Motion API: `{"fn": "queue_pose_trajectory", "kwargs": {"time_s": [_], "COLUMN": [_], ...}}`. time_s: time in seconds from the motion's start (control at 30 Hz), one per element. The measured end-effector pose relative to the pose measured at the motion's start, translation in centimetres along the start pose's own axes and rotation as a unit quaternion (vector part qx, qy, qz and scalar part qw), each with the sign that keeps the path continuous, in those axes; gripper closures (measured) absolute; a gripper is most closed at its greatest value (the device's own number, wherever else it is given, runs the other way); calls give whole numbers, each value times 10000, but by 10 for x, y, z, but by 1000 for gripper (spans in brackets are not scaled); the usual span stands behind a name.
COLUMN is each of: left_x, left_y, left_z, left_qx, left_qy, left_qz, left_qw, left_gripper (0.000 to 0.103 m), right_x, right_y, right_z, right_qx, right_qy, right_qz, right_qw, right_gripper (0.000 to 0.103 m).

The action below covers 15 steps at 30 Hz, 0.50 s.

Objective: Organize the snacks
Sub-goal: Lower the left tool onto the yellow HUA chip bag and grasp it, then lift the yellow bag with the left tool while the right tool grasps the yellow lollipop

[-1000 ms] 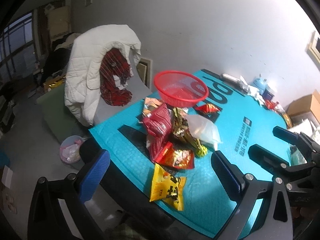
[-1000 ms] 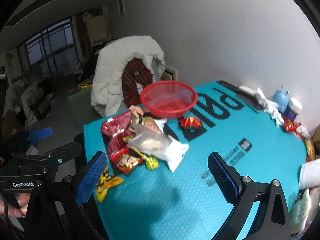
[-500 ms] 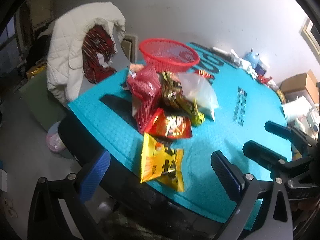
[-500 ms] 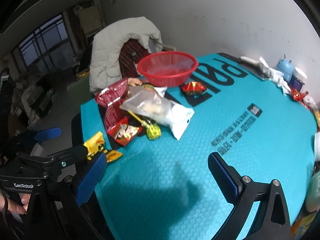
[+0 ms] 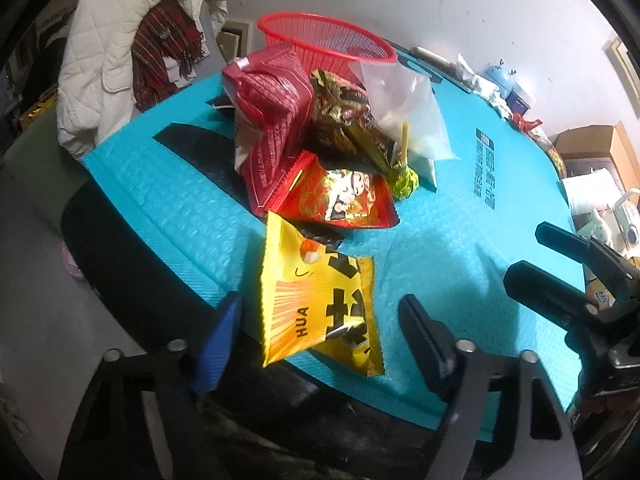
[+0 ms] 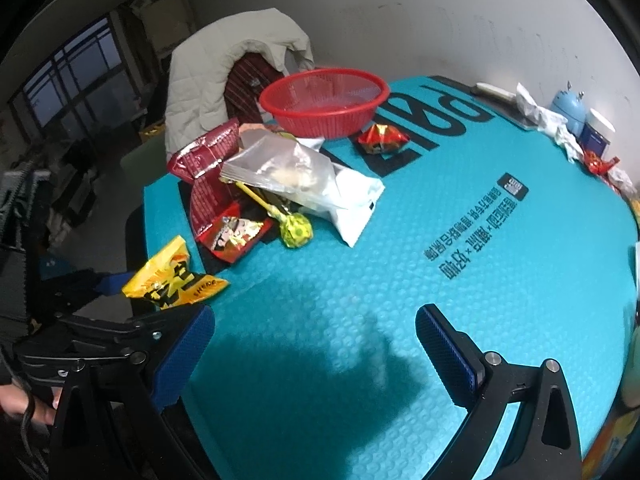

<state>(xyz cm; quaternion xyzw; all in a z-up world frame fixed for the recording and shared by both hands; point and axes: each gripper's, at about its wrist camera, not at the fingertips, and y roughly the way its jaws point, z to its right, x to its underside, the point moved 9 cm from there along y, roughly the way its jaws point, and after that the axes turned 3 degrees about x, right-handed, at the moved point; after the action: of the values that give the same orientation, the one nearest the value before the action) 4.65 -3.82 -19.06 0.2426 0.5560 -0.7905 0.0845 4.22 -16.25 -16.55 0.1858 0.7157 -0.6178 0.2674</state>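
One red basket [image 6: 324,102], two hand-held grippers [image 6: 314,354], one lollipop [image 6: 295,230].

The teal tabletop [image 6: 400,288] bore a red basket [image 6: 324,108], a heap of snack packets [image 6: 256,184] and a yellow packet [image 5: 316,300] at its edge.

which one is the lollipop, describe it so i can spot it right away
Start at the red basket at the far side of the teal table mat and come down the snack pile. The lollipop lies at its near edge: a round green-yellow wrapped head on a yellow stick, the pile's only stick-shaped thing.

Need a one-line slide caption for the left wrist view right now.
Left tool, closing, straddles the yellow snack bag at the teal mat's near edge, red basket behind the snack pile.
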Motion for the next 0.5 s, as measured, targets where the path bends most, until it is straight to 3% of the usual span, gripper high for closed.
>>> {"fn": "queue_pose_trajectory", "kwargs": {"time_s": [0.03,0.07,0.1,0.23,0.37,0.5], "left_x": [0,0,0,-2,-6,-9], "left_y": [1,0,1,-2,-12,-19], "left_z": [0,2,2,4,1,-7], "left_qx": [-17,-69,-99,22,237,449], "left_qy": [67,197,288,464,485,353], "left_qz": [22,77,88,167,259,300], "left_qw": [10000,9998,9995,9988,9982,9979], "left_gripper": [37,50,54,63,64,64], "right_x": [0,1,1,-1,-10,-20], "right_y": [1,2,4,9,10,17], "right_z": [0,1,2,2,-3,-8], "right_qx": [22,60,101,134,58,81], "right_qy": [7,3,-2,18,50,-56], "right_qz": [-24,-46,-72,-172,-106,-62], "right_qw": [10000,10000,9999,9998,9999,9999], "right_gripper": [0,0,0,2,4,18]}}
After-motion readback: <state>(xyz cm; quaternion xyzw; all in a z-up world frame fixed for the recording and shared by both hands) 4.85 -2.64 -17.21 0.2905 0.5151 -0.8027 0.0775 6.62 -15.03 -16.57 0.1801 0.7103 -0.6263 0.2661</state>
